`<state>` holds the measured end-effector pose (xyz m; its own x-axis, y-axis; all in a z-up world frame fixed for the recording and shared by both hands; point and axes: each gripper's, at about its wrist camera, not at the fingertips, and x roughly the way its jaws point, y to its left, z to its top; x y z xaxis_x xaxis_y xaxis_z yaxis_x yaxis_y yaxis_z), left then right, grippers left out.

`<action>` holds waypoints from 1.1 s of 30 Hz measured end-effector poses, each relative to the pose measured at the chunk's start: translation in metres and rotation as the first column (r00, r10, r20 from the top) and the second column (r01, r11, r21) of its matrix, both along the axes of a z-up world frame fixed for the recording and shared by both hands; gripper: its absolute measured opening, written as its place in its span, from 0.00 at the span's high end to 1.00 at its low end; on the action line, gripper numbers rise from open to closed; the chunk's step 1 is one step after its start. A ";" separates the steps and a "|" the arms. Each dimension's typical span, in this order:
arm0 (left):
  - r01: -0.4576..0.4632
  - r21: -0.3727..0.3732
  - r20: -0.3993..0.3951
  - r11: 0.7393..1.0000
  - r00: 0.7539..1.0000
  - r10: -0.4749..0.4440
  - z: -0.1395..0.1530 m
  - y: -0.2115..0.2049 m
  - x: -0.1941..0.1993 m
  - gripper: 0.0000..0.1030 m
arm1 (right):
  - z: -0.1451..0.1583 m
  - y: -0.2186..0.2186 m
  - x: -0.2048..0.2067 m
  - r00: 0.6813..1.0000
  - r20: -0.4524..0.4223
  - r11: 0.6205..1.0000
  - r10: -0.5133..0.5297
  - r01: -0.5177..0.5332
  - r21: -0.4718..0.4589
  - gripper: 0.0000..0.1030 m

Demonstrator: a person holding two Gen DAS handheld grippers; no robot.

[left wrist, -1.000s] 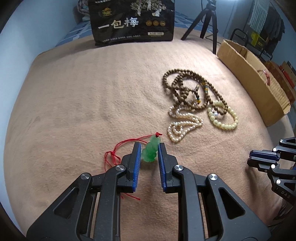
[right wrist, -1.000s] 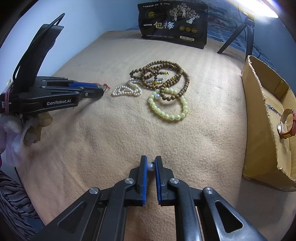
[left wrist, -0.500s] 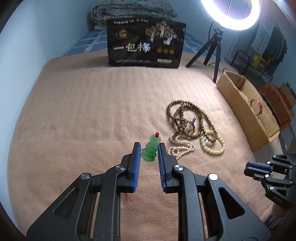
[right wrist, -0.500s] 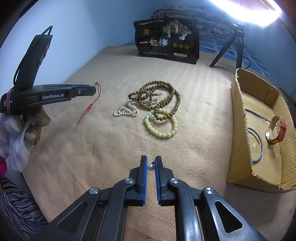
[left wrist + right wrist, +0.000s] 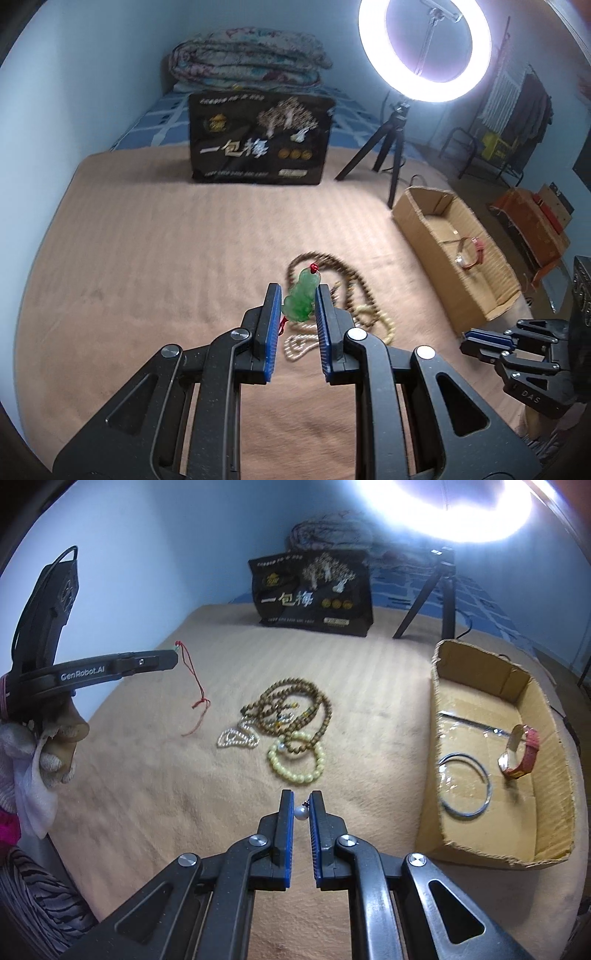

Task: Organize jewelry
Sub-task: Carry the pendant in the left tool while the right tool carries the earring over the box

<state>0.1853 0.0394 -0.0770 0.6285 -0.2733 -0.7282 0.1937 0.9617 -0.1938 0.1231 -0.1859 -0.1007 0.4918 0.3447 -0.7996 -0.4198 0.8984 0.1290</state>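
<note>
1. The left gripper [image 5: 297, 310] pinches the green pendant [image 5: 302, 299] between its pads, clear of the blanket [image 5: 147, 258]; the red cord [image 5: 195, 694] hangs free below it.
2. The right gripper [image 5: 302, 814] pinches a small pearl [image 5: 300, 813] at the pad tips.
3. Risk: the pearl is round and held only at the tips; it may squirt out if the grip shifts.
4. Risk: the dangling cord may snag the bead pile [image 5: 284, 720] or the wall of the cardboard box [image 5: 436, 738] on the way over.

Black tool [image 5: 301, 808], blue pads [image 5: 287, 834]
</note>
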 end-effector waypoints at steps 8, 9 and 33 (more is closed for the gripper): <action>0.059 -0.031 0.044 0.998 0.997 -0.058 0.021 -0.034 0.006 0.83 | 0.019 -0.027 0.007 0.997 0.034 0.998 -0.065 0.064 0.028 0.94; 0.066 -0.036 0.049 0.997 0.997 -0.065 0.024 -0.039 0.007 0.83 | 0.021 -0.030 0.008 0.997 0.037 0.997 -0.073 0.072 0.030 0.94; 0.245 -0.093 0.139 0.965 0.963 -0.231 0.062 -0.158 0.044 0.83 | 0.037 -0.110 0.031 0.973 0.054 0.973 -0.225 0.222 0.059 0.94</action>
